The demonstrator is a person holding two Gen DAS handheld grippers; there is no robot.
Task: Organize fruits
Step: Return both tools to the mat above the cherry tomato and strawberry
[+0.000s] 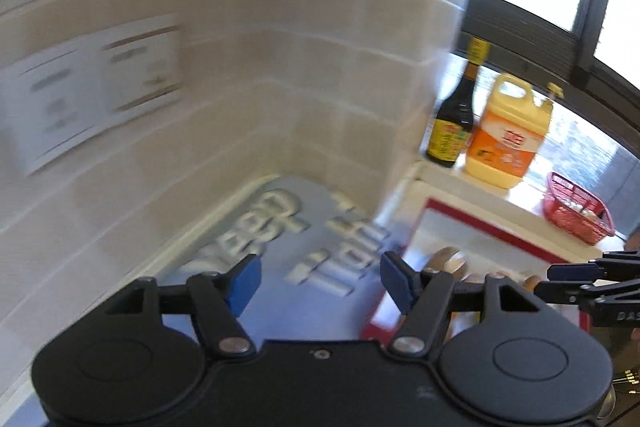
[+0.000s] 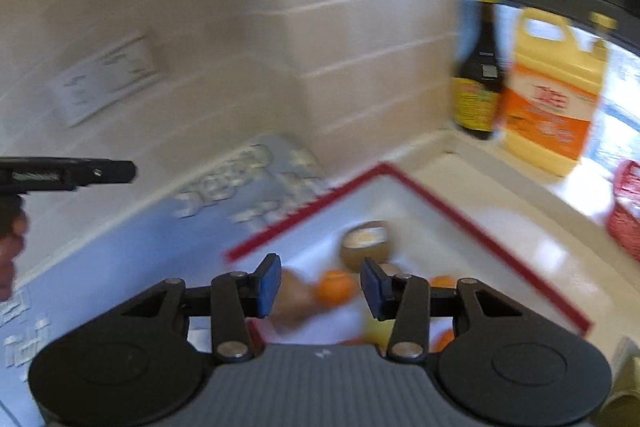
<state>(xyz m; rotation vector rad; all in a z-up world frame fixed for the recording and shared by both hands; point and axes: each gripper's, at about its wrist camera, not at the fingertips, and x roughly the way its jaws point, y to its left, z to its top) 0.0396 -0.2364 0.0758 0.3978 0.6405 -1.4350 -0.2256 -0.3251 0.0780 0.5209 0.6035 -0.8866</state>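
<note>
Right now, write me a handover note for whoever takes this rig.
Left hand-held gripper: open, empty, above the blue mat.
Right hand-held gripper: jaws apart, nothing between them, above the red-rimmed white tray.
Fruit: an orange, a halved brown fruit and other blurred pieces lie loose in the tray.
Red basket sits on the counter to the right, beside the yellow jug and dark bottle.
Done: no sorting evident.
Left: pick and organize the fruit.

Dark sauce bottle (image 1: pixel 450 119) just beside yellow detergent jug (image 1: pixel 508 135) on window ledge. Red mesh basket (image 1: pixel 578 211) further right. Blue mat (image 1: pixel 280 247) with raised white letters. Paper sheets (image 1: pixel 92 87) on tiled wall (image 1: pixel 280 47).
</note>
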